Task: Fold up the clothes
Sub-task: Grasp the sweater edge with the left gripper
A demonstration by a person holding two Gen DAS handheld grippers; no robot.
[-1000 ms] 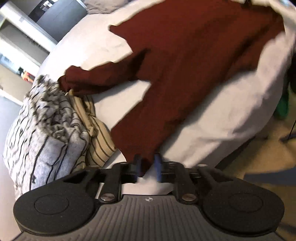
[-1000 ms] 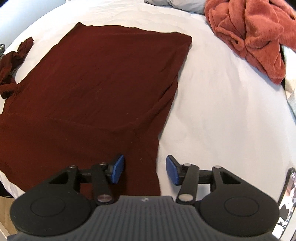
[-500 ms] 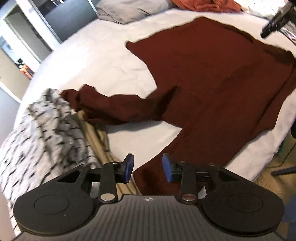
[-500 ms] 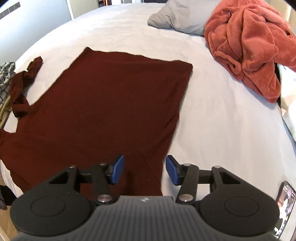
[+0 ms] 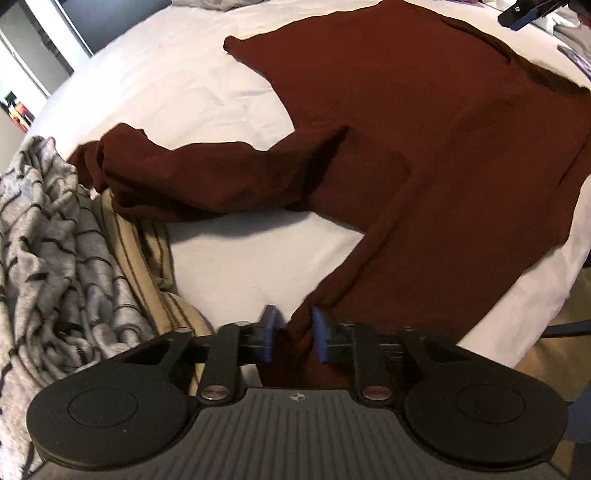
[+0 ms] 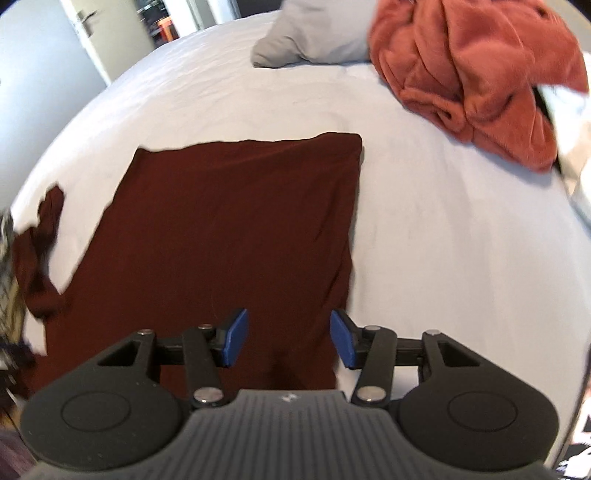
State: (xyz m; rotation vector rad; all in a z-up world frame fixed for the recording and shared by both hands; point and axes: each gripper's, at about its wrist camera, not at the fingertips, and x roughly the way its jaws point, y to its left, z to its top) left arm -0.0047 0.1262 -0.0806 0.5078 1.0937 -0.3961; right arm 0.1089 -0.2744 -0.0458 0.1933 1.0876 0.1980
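A dark red long-sleeved shirt lies flat on the white bed, one sleeve bunched out to the left. My left gripper is low at the shirt's near edge. Its jaws are closing with a fold of that edge between the blue pads, and a sliver of white sheet still shows beside the left pad. In the right wrist view the shirt stretches away. My right gripper hovers over its near right edge, jaws closing slightly but wide apart, with nothing gripped. The right gripper also shows at the left view's top right.
A grey striped garment and a beige striped one are heaped at the bed's left. An orange fleece and a grey pillow lie at the far end. The bed's edge and the floor are at near right.
The left gripper moved in lower along the shirt's near edge and its jaws narrowed around the fabric. The right gripper lifted and rolled, so more of the bed shows beyond the shirt.
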